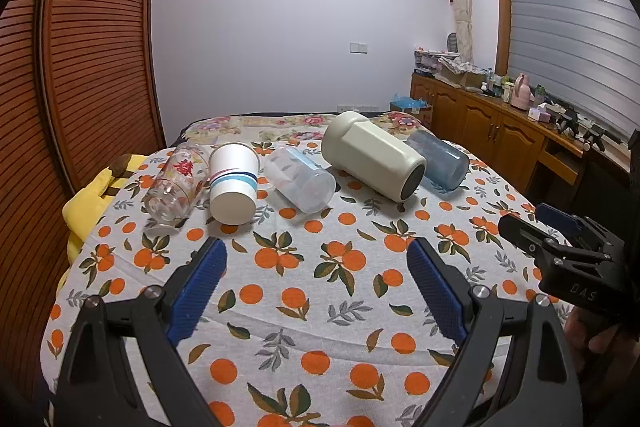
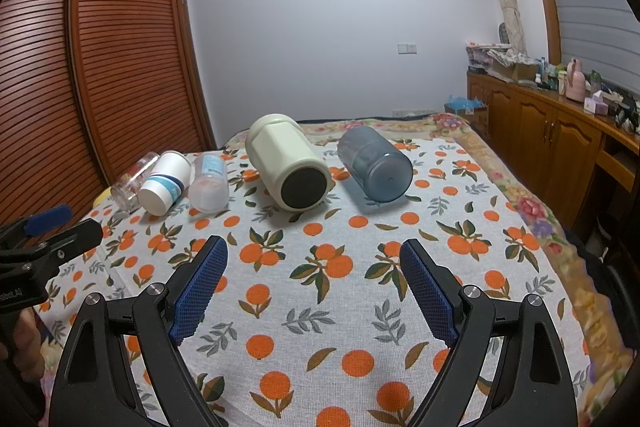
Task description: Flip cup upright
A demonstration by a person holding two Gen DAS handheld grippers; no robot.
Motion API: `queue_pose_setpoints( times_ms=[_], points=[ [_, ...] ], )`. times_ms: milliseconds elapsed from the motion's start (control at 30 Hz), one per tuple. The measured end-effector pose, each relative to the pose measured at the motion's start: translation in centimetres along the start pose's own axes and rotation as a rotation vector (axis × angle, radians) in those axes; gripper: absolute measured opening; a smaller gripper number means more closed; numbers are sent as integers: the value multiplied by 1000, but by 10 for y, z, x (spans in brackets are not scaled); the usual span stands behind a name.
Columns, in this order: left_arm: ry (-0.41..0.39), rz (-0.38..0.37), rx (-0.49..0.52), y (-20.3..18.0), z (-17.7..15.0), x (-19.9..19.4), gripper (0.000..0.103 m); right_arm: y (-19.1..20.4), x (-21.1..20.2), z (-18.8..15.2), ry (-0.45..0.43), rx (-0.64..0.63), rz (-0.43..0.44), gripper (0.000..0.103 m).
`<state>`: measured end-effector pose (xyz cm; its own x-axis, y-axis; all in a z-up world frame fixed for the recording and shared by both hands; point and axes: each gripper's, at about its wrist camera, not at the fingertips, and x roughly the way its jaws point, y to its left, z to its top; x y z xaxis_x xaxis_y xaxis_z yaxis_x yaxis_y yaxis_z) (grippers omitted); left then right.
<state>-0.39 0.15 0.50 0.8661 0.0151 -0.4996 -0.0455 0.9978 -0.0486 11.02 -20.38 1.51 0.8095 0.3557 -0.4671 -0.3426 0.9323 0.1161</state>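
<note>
Several cups lie on their sides in a row on the orange-print cloth (image 1: pixel 320 287): a clear glass with red print (image 1: pixel 176 183), a white paper cup with blue stripes (image 1: pixel 234 183), a frosted plastic cup (image 1: pixel 300 179), a large cream mug (image 1: pixel 372 155) and a blue translucent cup (image 1: pixel 442 159). In the right wrist view they are the glass (image 2: pixel 132 181), paper cup (image 2: pixel 166 183), frosted cup (image 2: pixel 210 183), cream mug (image 2: pixel 288 167) and blue cup (image 2: pixel 374 165). My left gripper (image 1: pixel 318 255) is open and empty, short of the row. My right gripper (image 2: pixel 314 259) is open and empty, facing the cream mug and blue cup.
A slatted wooden wardrobe (image 1: pixel 80 67) stands at the left. A wooden cabinet (image 1: pixel 500 131) with clutter runs along the right wall. A yellow soft toy (image 1: pixel 88 195) lies at the cloth's left edge. Each gripper shows in the other's view (image 1: pixel 568 251) (image 2: pixel 44 247).
</note>
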Motion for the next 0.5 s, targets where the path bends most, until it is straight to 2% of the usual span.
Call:
queue_pose_setpoints(
  times_ms=[500],
  points=[
    [-4, 1, 0, 1, 0, -2, 92, 0, 0, 0, 0, 1, 1, 90]
  ],
)
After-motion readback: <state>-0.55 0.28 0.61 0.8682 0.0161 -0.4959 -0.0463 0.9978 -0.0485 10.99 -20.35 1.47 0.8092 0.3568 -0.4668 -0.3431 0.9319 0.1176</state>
